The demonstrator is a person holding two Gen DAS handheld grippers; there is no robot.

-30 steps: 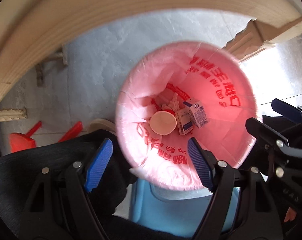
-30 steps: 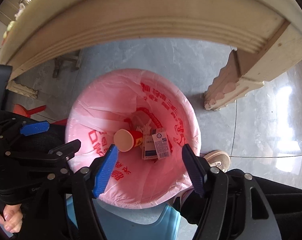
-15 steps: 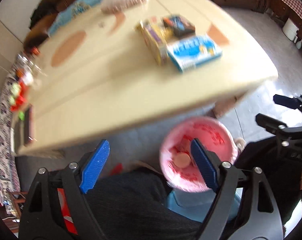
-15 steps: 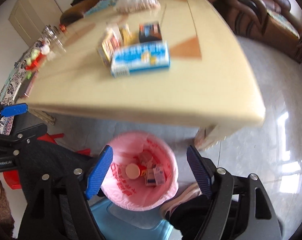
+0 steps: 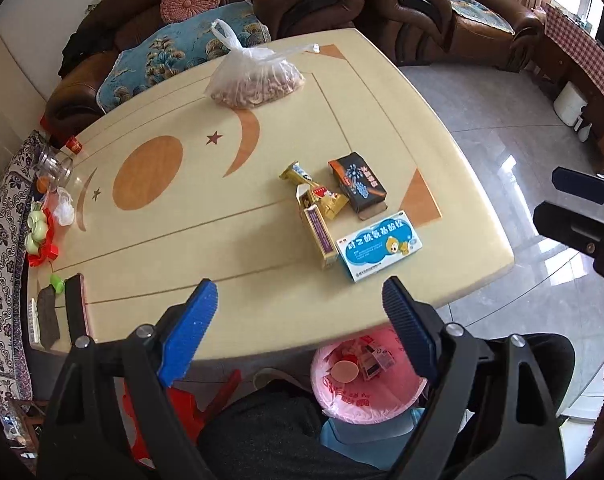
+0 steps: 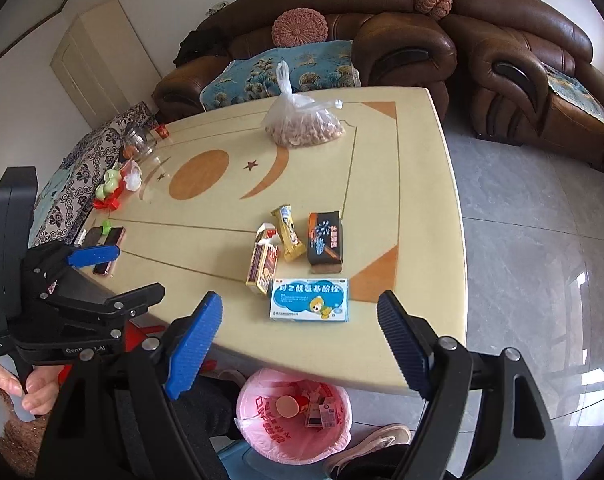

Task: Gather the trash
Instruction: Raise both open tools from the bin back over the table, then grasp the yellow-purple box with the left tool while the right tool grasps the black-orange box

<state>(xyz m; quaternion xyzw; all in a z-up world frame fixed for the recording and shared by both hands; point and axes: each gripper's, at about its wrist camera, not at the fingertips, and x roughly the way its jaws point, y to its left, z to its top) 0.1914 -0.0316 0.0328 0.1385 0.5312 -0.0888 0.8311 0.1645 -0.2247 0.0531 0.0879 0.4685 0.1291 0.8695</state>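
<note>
Boxes on table (image 6: 402, 240): three — blue box (image 6: 309, 299), black box (image 6: 324, 241), yellow box (image 6: 262, 267)
Wrapper: one gold wrapper (image 6: 287, 233)
Bin: one pink-lined bin (image 6: 293, 416), lower centre
Left gripper (image 5: 302, 332): spread wide, empty, raised above table edge
Right gripper (image 6: 299, 342): spread wide, empty

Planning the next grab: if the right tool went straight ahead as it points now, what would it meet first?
Probably the blue-and-white medicine box near the cream table's front edge; it lies between the open right tool's fingers, though depth is unclear.

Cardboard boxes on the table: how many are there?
3, clustered near the table's front right corner: blue box nearest the edge, purple-yellow box to its left, black box behind. Gold wrapper excluded.
</note>
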